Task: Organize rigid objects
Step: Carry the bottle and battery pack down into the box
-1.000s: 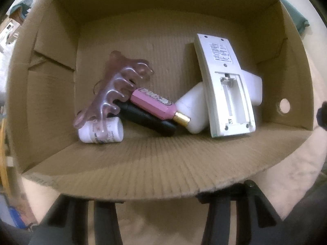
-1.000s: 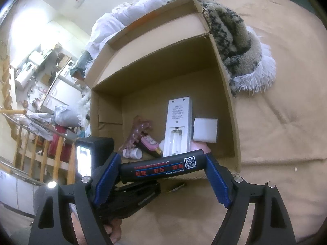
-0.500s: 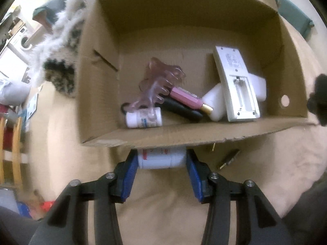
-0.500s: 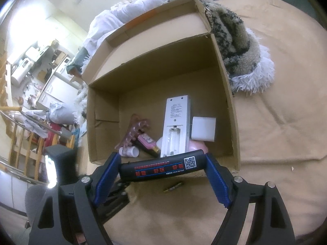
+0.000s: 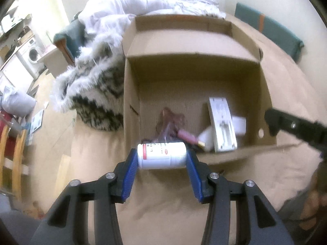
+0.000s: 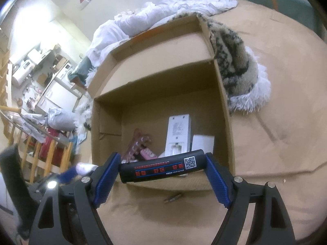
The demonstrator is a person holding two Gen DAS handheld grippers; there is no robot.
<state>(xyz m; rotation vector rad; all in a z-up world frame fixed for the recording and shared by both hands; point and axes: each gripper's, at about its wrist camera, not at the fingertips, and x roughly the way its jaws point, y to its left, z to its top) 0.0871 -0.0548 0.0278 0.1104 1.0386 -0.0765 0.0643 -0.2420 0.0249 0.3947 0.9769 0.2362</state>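
Note:
My left gripper (image 5: pixel 161 156) is shut on a white pill bottle (image 5: pixel 161 155), held sideways above the near edge of an open cardboard box (image 5: pixel 130 94). My right gripper (image 6: pixel 162 168) is shut on a black cylinder with red print (image 6: pixel 161 169), held just before the same box (image 6: pixel 106 126). In the box lie a white remote, back up (image 5: pixel 221 128), a pink tube (image 5: pixel 189 135), a pink translucent clip (image 5: pixel 170 120) and a white block (image 6: pixel 202 145). The right gripper's body shows at the right edge of the left wrist view (image 5: pixel 296 126).
The box stands on a tan bed sheet (image 6: pixel 276 122). A furry patterned blanket (image 5: pixel 92 94) lies against the box's side, with white bedding (image 5: pixel 143 6) behind. A small dark battery-like item (image 6: pixel 173 197) lies on the sheet before the box.
My left gripper has pulled back and risen from the box, now holding the white bottle higher. My right gripper with the black cylinder has moved slightly closer to the box.

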